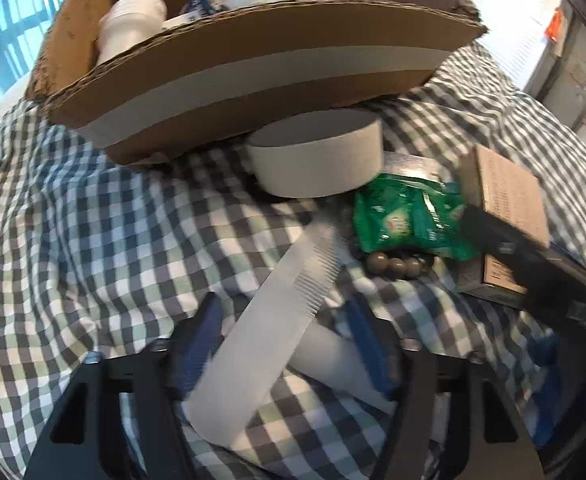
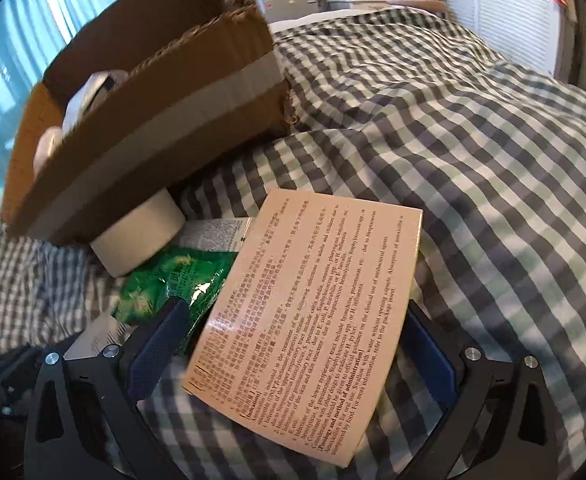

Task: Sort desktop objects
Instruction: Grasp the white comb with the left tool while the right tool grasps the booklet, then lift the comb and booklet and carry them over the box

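In the left wrist view a white comb (image 1: 277,320) lies on the checked cloth (image 1: 73,220) between the blue pads of my left gripper (image 1: 283,308), whose jaws stand apart around it. A tape roll (image 1: 317,156), a green packet (image 1: 405,216) and brown beads (image 1: 393,266) lie beyond. My right gripper (image 2: 297,332) straddles a tan medicine box (image 2: 313,312) with open jaws; it also shows in the left wrist view (image 1: 509,200). The cardboard box (image 1: 253,64) holds white items.
The cardboard box (image 2: 153,120) sits at the back left, its front wall just over the tape roll (image 2: 141,236). The green packet (image 2: 177,280) lies left of the medicine box. Checked cloth (image 2: 473,160) spreads to the right. Furniture stands far behind.
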Tool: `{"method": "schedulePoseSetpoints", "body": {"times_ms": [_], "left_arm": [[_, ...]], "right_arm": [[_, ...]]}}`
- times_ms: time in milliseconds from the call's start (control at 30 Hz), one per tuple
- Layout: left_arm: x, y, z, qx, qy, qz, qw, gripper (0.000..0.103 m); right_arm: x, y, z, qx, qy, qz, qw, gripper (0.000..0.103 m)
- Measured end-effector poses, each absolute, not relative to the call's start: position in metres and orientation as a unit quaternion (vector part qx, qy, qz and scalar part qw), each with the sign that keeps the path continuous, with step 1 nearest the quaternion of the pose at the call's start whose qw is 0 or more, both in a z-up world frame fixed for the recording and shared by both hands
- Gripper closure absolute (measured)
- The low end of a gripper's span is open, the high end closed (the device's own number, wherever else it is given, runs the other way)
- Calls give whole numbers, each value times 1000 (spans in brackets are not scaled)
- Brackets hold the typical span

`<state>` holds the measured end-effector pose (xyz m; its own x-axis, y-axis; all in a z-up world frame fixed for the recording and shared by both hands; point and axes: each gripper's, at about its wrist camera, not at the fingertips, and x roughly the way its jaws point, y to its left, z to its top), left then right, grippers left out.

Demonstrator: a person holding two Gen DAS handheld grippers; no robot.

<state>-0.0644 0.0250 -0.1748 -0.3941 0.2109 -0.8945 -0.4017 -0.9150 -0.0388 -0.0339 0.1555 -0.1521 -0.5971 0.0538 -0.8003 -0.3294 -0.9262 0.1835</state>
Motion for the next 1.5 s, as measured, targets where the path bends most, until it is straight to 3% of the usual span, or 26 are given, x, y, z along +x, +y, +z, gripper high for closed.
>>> {"method": "schedulePoseSetpoints", "body": {"times_ms": [33,100,167,400,800,1500], "left_arm": [[-62,27,-174,-515,94,831,189,50],[-57,32,-171,-509,102,830,203,71],[-54,38,-171,-503,114,831,210,77],[-58,34,-166,-495,91,838,212,78],[-49,26,-136,-467,70,855,212,78],[-27,-5,-40,-331,-26,924,188,78]], "right_arm": [[-33,155,-152,-435,153,881,107,2],[-30,154,-151,-435,141,884,94,11],[-28,157,-150,-435,144,885,78,13],[-16,174,-140,-426,168,888,40,21],[-9,181,-106,-375,184,908,11,21],[9,162,6,-219,76,970,-71,21]]}}
